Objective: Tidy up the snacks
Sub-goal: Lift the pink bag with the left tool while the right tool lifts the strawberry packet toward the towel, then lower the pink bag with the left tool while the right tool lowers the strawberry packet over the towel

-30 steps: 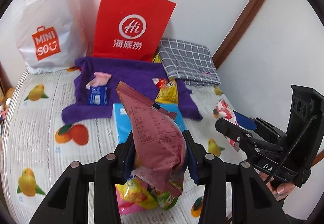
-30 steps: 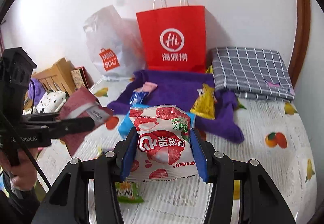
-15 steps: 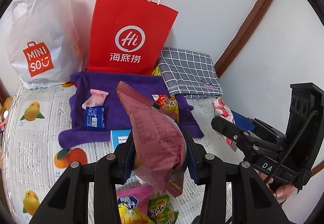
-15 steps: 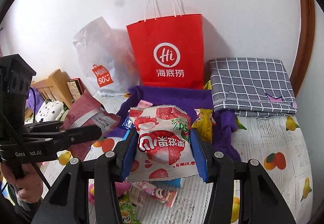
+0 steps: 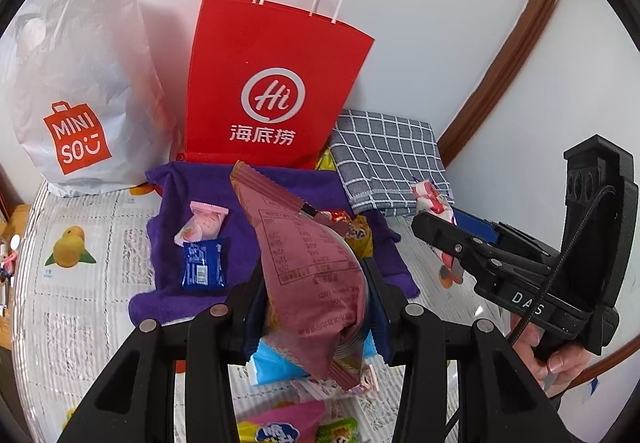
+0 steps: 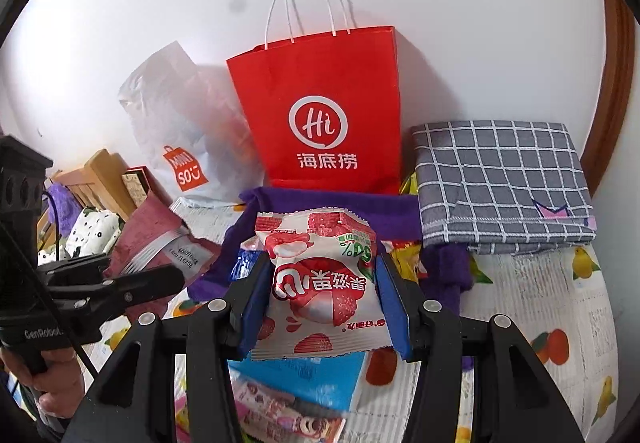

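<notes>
Left gripper (image 5: 312, 307) clamped on a maroon crinkle-edged foil snack packet (image 5: 308, 267), both blue pads pressed into its sides, packet standing tall with printed back facing the camera. Same packet seen from the right wrist at nine o'clock (image 6: 160, 243), pinched between the black fingers there. Right gripper (image 6: 324, 295) closed to the packet's width on a white plastic packet printed with red lychees (image 6: 320, 283), held flat-on, lettering upside down.

Straight ahead at twelve o'clock, against the white wall, an upright red paper carrier bag with white rope handles (image 5: 272, 83). At ten o'clock, a white crinkled plastic shopping bag with an orange logo (image 5: 80, 103). At two o'clock, a folded grey checked cloth (image 5: 388, 159).

Below the red bag, a purple fleece cloth (image 5: 208, 195) spread on a fruit-printed white bedspread (image 5: 72, 267). On the purple cloth at ten o'clock from the left gripper, a small pink wrapped sweet (image 5: 202, 223) touching a small blue foil sachet (image 5: 202, 263) just below it. A yellow crisp packet (image 5: 360, 239) at one o'clock, mostly hidden behind the maroon one.

Under both grippers, a light blue flat box (image 6: 304, 375); at six o'clock, a pink packet (image 5: 280, 423), possibly sweets, too blurred to read.
</notes>
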A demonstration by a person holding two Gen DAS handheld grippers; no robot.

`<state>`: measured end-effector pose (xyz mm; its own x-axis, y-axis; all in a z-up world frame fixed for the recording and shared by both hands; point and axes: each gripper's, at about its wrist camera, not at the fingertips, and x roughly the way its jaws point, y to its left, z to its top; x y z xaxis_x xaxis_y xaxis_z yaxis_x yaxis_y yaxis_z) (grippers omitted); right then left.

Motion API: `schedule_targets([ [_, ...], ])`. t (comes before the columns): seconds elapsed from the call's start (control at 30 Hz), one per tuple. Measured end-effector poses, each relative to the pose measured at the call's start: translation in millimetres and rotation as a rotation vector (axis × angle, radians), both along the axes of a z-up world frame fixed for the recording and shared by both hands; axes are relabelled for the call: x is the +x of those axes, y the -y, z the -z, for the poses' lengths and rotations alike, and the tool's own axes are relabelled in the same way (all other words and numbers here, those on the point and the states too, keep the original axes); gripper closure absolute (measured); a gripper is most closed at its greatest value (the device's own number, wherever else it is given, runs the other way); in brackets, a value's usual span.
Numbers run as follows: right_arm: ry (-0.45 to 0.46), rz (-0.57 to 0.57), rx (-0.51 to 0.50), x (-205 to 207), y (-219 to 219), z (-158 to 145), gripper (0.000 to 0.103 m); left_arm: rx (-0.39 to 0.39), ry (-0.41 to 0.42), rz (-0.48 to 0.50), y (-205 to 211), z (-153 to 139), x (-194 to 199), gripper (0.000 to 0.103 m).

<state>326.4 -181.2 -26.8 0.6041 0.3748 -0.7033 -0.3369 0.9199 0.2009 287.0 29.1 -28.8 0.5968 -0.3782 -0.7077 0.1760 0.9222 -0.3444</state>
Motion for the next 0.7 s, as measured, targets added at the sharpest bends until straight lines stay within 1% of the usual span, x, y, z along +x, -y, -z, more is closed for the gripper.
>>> schedule_targets([
  [0.1, 0.025, -0.012, -0.018, 8.0, -8.1, -2.3, 0.052, -0.001, -0.008, -0.010, -3.6, 1.7, 8.9, 0.062],
  [0.2, 0.029, -0.029, -0.005, 17.2, -14.8, -3.4, 0.052, -0.001, -0.012, -0.023, -7.3, 2.9, 18.4, 0.062],
  [0.43, -0.001, -0.037, -0.003, 52.5, -25.8, 1.1, 0.052, -0.007, -0.040, -0.073, -25.9, 13.5, 45.2, 0.062],
  [0.6, -0.012, -0.047, -0.004, 68.9, -27.9, 15.3, 0.052, -0.015, -0.051, -0.103, -39.5, 19.0, 62.6, 0.062],
  [0.7, -0.057, -0.048, -0.004, 80.9, -27.1, 31.5, 0.052, -0.026, -0.068, -0.110, -43.7, 27.9, 73.2, 0.062],
])
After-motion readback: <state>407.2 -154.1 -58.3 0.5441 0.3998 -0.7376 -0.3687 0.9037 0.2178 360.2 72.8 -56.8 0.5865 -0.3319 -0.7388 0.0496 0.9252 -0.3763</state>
